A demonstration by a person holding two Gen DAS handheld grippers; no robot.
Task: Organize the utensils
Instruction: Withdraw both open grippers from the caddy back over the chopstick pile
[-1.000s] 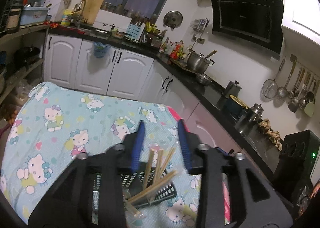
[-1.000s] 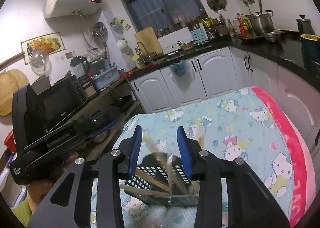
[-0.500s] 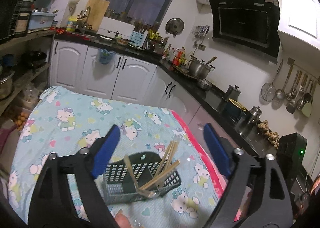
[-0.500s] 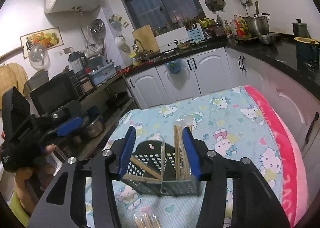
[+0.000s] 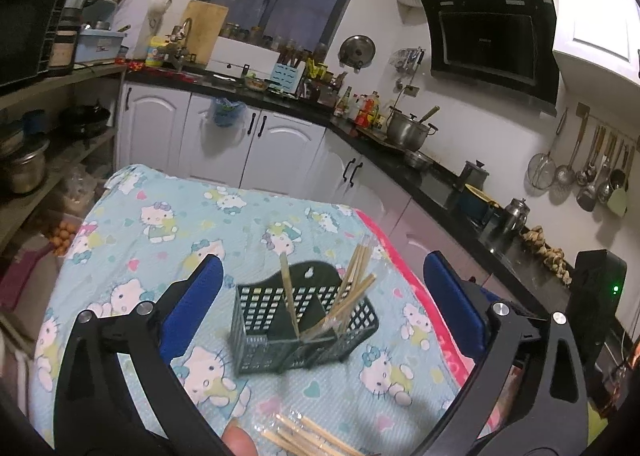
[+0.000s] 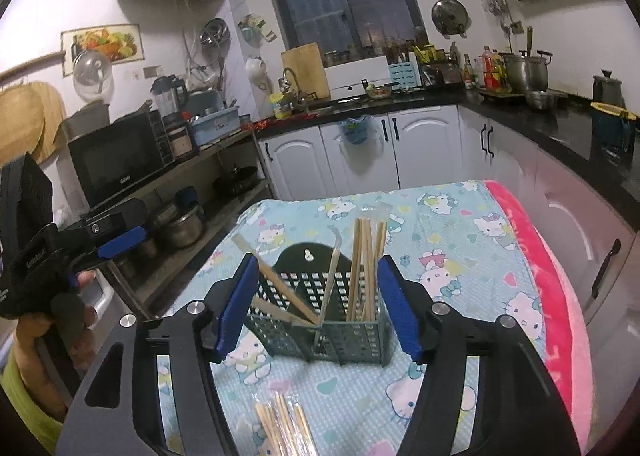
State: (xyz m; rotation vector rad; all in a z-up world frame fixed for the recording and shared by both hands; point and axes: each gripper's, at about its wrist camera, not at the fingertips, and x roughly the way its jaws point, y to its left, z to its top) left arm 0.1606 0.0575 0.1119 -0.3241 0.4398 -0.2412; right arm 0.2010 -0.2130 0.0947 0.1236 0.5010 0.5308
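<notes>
A dark green mesh utensil basket stands on the Hello Kitty tablecloth. Wooden chopsticks stand in its right compartment; others lean in the left one. A bundle of wrapped chopsticks lies on the cloth in front of the basket. My left gripper is wide open and empty, above and in front of the basket. My right gripper is open and empty, its blue pads framing the basket. The left gripper also shows in the right wrist view.
White cabinets and a black counter with pots run behind and to the right of the table. A shelf with a microwave and pots stands to the left. The cloth's pink edge marks the table's right side.
Both grippers opened and drew back from the basket. The left opened wide; the right opened partway. Chopsticks now stand free in the basket, and the loose bundle came into view.
</notes>
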